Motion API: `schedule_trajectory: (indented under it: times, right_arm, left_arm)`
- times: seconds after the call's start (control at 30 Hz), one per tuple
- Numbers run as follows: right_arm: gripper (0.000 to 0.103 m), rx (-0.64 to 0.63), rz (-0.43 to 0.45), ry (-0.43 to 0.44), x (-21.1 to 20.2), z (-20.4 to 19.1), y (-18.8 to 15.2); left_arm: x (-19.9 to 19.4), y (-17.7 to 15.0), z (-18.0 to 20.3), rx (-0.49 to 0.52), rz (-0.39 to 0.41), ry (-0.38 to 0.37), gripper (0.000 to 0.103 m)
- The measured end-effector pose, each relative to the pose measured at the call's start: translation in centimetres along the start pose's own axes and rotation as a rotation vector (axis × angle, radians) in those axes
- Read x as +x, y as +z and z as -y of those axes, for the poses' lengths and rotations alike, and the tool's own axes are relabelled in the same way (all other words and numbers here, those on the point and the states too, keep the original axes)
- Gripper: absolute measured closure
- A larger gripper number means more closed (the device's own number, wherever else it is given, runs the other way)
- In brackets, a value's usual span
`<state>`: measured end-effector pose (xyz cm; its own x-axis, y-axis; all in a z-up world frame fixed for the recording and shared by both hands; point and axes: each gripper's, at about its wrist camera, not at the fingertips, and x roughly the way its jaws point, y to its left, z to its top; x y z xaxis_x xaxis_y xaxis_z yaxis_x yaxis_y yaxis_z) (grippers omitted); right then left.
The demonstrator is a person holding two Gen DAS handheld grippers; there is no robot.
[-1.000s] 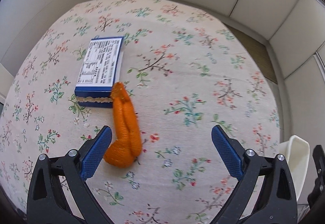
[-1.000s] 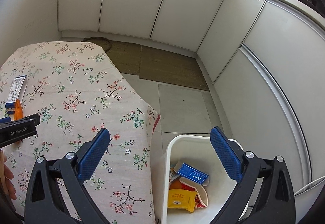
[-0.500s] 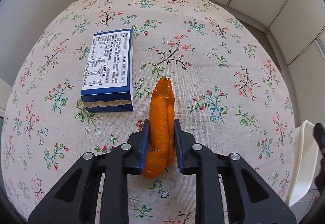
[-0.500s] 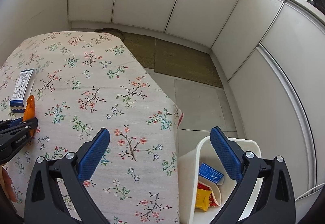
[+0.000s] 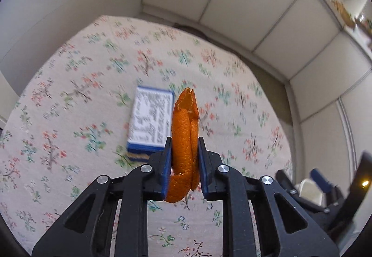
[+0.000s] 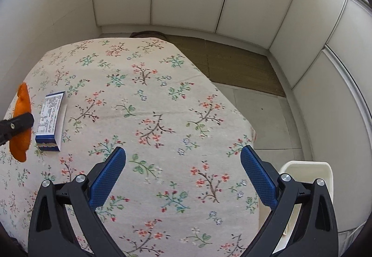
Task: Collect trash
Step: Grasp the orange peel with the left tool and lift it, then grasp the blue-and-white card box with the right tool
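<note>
The left gripper [image 5: 183, 170] is clamped on an orange peel [image 5: 184, 140], blue pads pressing its two long sides. The peel's long axis runs straight ahead along the fingers, its torn tip pointing away from the camera and its curled lower end hanging just behind the pads. In the right wrist view the peel [image 6: 21, 122] appears lifted clear of the floral cloth [image 6: 151, 103], though how high cannot be told.

Just past the peel, a blue box [image 5: 152, 123] lies flat on the cloth, printed face up, its torn end toward the person. It sits left of the peel's line in the left wrist view.

The right gripper [image 6: 182, 174] hangs over the near edge of the table with its jaws spread wide and nothing between them. The white bin [image 6: 309, 175] stands on the floor just off the table's right side, close beside the right gripper's right finger.

The coming move likely turns on this: the bin lies well to the right of the left gripper, so the peel must cross the table rightward. The box is probably next; the left gripper is nearer to it.
</note>
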<state>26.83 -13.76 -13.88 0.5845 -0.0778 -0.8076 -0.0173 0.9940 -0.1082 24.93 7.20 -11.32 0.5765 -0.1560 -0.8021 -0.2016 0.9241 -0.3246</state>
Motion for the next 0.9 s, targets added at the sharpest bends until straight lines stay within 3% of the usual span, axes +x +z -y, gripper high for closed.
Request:
schedule_trajectory:
  times: [0.1, 0.33, 0.6, 0.9]
  right_arm:
    - [0.007, -0.005, 0.013, 0.037, 0.2, -2.1, 0.7]
    - [0.007, -0.040, 0.049, 0.164, 0.5, -8.2, 2.2]
    - [0.007, -0.060, 0.061, 0.200, 1.6, -13.4, 4.1]
    - [0.007, -0.076, 0.006, 0.207, 4.8, -18.1, 5.1]
  left_arm:
    - [-2.6, 1.8, -0.8, 0.002, 0.097, 0.061, 0.084]
    - [-6.8, 4.5, -3.1, -0.026, 0.208, 0.079, 0.083]
    - [-8.0, 5.9, -5.8, -0.116, 0.227, 0.035, 0.083]
    - [-7.6, 6.5, -6.9, -0.143, 0.211, 0.019, 0.083]
